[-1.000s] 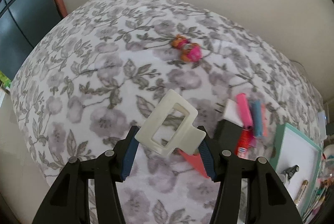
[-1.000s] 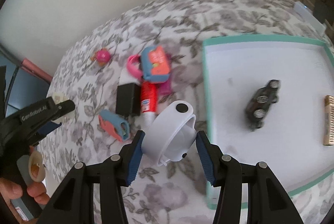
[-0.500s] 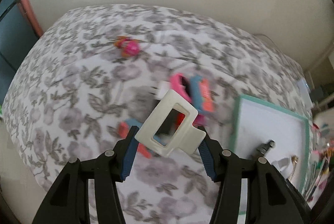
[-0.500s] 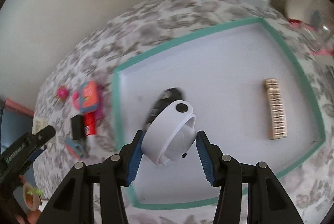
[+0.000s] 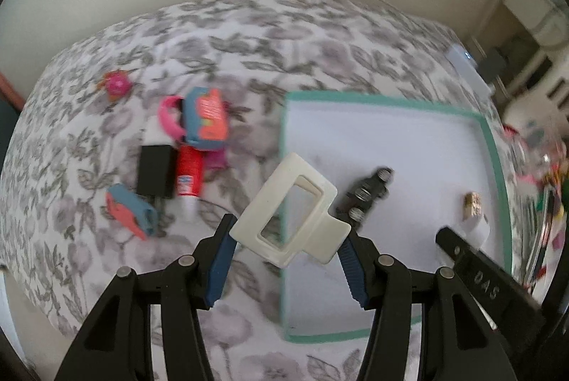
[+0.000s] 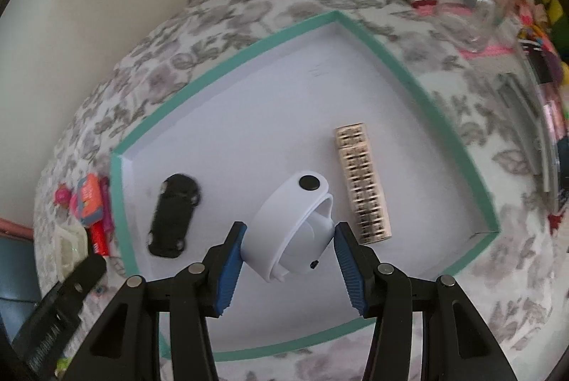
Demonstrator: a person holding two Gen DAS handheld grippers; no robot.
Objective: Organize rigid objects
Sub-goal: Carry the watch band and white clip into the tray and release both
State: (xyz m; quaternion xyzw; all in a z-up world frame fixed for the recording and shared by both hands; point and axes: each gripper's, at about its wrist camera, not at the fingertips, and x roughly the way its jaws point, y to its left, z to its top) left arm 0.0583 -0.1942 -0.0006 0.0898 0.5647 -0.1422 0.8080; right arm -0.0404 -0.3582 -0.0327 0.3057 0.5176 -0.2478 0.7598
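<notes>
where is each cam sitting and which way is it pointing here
Left wrist: on the left gripper, looking forward and down over the tray's left edge and the loose toys on the floral cover; its fingers clamp a cream hair clip.
Right wrist: on the right gripper, looking down into the tray; its fingers clamp a white round device.
Shared: tray, black toy car, tan block.

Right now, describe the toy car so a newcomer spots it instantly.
Find the teal-rimmed white tray on the floral bedspread. The toy car lies near its left edge, the tray's only black item, unlike the tan patterned block farther right.
</notes>
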